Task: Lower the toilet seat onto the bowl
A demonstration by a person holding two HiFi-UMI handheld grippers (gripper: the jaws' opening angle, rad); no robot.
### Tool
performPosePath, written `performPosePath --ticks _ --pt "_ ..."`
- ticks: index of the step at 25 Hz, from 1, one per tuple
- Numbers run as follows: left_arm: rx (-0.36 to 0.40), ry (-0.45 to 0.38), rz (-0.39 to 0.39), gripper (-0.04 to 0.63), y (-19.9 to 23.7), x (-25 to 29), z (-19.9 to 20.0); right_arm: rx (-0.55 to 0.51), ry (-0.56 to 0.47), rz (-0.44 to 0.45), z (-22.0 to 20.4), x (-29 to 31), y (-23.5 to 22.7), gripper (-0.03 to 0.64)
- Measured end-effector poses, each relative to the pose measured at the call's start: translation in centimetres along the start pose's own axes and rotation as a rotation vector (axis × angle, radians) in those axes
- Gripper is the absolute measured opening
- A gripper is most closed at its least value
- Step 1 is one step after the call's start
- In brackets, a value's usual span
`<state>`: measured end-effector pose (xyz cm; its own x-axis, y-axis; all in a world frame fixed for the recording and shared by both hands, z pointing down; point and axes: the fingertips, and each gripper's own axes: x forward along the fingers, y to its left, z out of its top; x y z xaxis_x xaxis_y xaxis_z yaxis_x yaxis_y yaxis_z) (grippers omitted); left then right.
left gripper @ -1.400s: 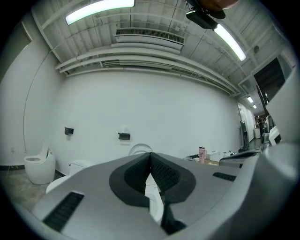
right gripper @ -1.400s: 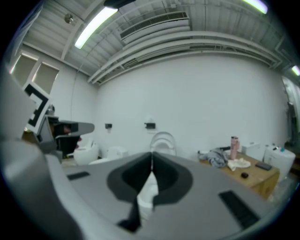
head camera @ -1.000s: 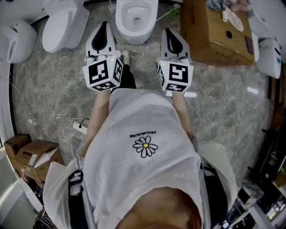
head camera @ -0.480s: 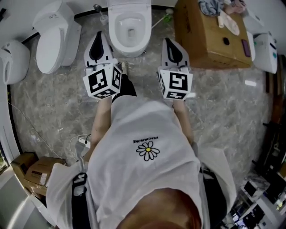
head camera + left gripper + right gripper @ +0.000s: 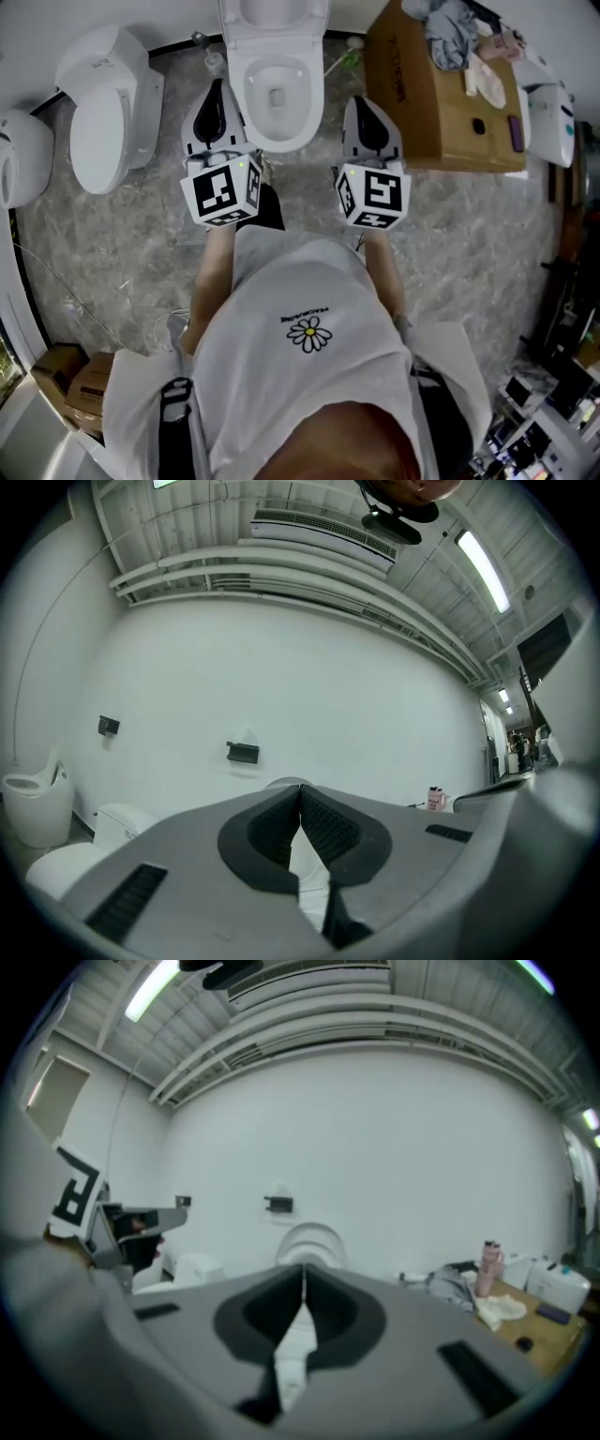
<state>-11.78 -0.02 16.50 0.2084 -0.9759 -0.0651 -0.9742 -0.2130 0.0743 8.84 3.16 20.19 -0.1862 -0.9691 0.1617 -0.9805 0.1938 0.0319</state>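
Head view looks down on a white toilet (image 5: 275,94) by the wall. Its seat (image 5: 272,13) stands up at the back of the bowl, not down on it. The left gripper (image 5: 217,86) is just left of the toilet and the right gripper (image 5: 362,101) is just right of it. Both are near the bowl but not touching it. Each gripper has its jaws closed tight with nothing between them. In the right gripper view the raised seat (image 5: 309,1239) stands straight ahead, past the closed jaws. Left of the toilet is another toilet (image 5: 103,112) with its lid down. Right of the toilet is a brown box (image 5: 441,103).
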Motion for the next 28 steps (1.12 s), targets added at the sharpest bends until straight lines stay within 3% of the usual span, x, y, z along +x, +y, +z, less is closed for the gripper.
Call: performPosePath --ticks 14,20,28 --pt "0.040 0.053 -0.063 0.021 7.2 15.7 1.5 0.038 0.008 -0.087 4.6 16.0 0.5 0.031" --pt "0.035 0.090 -0.021 0.021 7.7 17.3 0.4 0.058 0.007 -0.051 4.4 18.9 0.0 0.031" --pt "0.021 0.112 0.063 0.021 7.3 18.3 -0.9 -0.035 -0.007 0.018 5.1 21.9 -1.5 0.031"
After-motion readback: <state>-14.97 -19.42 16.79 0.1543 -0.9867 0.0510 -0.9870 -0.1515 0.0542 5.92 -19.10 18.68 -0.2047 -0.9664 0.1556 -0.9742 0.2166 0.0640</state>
